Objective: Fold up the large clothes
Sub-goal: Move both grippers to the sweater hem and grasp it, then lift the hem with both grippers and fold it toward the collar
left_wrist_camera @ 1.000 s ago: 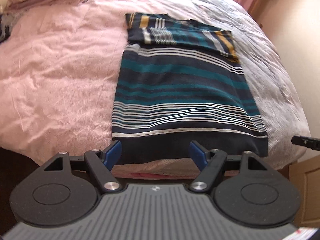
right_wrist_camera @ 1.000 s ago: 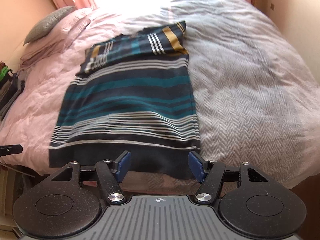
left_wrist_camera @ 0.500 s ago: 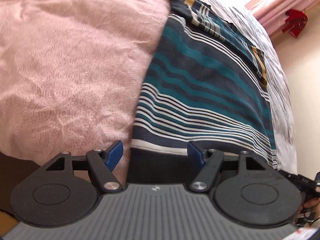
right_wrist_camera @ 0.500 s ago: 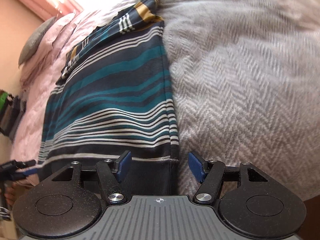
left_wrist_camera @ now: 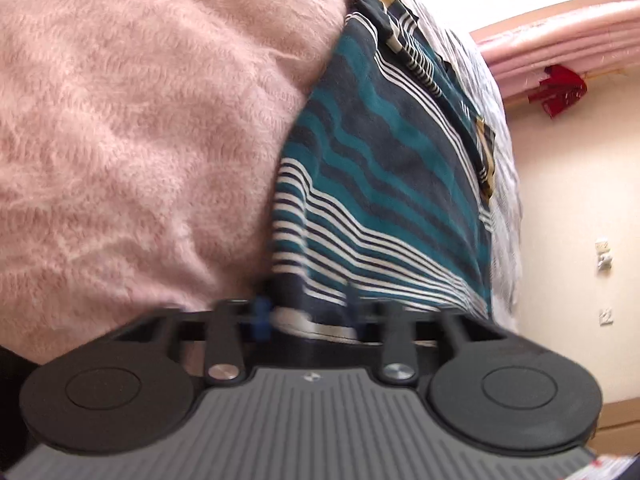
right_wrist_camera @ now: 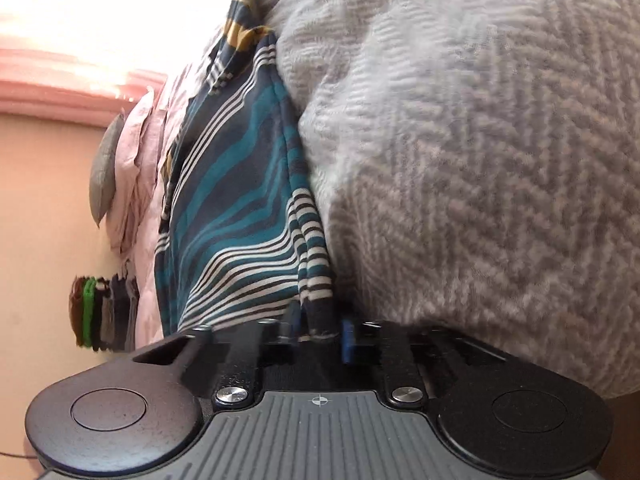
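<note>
pinching the striped shirt point(left_wrist_camera: 384, 184) hem, both tools closing, pink blanket point(left_wrist_camera: 140, 120) beside.

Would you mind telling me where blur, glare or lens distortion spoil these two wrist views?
Left wrist view: the left gripper is smeared by motion blur over the striped navy, teal and white garment; fisheye bends the pale wall. Right wrist view: the upper left is blown out by window glare, the grey herringbone blanket looks soft, and the right gripper with the garment's hem is slightly blurred.
</note>
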`<state>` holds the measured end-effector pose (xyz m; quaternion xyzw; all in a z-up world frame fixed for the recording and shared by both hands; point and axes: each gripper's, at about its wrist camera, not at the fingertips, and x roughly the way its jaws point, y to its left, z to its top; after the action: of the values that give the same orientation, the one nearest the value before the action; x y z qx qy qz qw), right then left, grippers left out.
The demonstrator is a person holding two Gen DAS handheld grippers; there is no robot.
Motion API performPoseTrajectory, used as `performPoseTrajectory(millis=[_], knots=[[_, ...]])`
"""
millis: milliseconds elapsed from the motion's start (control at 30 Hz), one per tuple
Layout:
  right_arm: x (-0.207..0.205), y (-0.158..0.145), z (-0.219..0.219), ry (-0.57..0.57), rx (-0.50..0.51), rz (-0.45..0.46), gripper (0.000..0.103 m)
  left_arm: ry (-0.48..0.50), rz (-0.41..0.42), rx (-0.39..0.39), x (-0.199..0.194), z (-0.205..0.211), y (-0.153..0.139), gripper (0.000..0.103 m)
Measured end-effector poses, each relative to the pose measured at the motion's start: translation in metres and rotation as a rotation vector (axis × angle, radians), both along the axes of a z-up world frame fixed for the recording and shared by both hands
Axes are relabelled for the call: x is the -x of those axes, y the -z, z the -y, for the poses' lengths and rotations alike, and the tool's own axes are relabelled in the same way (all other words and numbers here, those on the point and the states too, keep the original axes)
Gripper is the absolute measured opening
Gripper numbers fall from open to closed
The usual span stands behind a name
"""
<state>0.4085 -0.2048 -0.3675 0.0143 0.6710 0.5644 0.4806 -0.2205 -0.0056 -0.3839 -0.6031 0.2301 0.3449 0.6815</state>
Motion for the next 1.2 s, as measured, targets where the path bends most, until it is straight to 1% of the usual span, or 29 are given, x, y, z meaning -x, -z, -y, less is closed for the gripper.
performPoseTrajectory(millis=[33,133,200,333,400,533,633,733,800,867,933,967,1033,1100,1200], knots=[[0.002,-0.004,0.0,-0.014,-0.001,0.014,0.005,0.023,-0.011,-0.016,0.0,0.002,-0.003,0.006],[0.007,-0.022,0.003,-0.032,-0.028,0.022,0.004,0.062,0.044,-0.047,0.0,0.009,-0.018,0.006],[0.011,-0.04,0.006,-0.033,-0.069,0.032,0.003,0.071,0.039,-0.11,-0.001,0.014,-0.036,0.005],[0.015,-0.085,0.015,-0.036,-0.166,0.055,0.003,0.046,0.082,-0.231,0.011,0.021,-0.075,0.004],[0.017,-0.104,0.021,-0.028,-0.199,0.055,0.003,0.04,0.086,-0.28,0.017,0.024,-0.093,0.004],[0.028,-0.132,0.038,-0.029,-0.231,0.071,0.003,0.026,0.099,-0.319,0.036,0.036,-0.118,0.004],[0.039,-0.143,0.059,-0.042,-0.204,0.068,0.003,0.034,0.095,-0.31,0.049,0.055,-0.126,0.004],[0.05,-0.145,0.089,-0.03,-0.148,0.052,0.003,0.023,0.081,-0.248,0.061,0.084,-0.127,0.004],[0.057,-0.147,0.116,-0.029,-0.093,0.046,0.003,-0.002,0.081,-0.198,0.073,0.11,-0.125,0.004],[0.063,-0.146,0.135,-0.011,-0.04,0.027,0.003,-0.023,0.081,-0.162,0.081,0.13,-0.128,0.004],[0.067,-0.148,0.144,0.003,0.001,0.024,0.003,-0.029,0.078,-0.144,0.084,0.141,-0.131,0.004],[0.068,-0.149,0.144,0.006,0.017,0.019,0.003,-0.028,0.074,-0.142,0.084,0.143,-0.134,0.004],[0.068,-0.157,0.13,-0.001,0.019,0.023,0.003,-0.027,0.073,-0.151,0.082,0.138,-0.14,0.004],[0.064,-0.167,0.111,-0.015,0.004,0.025,0.003,-0.033,0.083,-0.172,0.077,0.122,-0.149,0.004],[0.054,-0.189,0.069,-0.008,-0.029,0.024,0.003,-0.048,0.106,-0.212,0.066,0.087,-0.168,0.004]])
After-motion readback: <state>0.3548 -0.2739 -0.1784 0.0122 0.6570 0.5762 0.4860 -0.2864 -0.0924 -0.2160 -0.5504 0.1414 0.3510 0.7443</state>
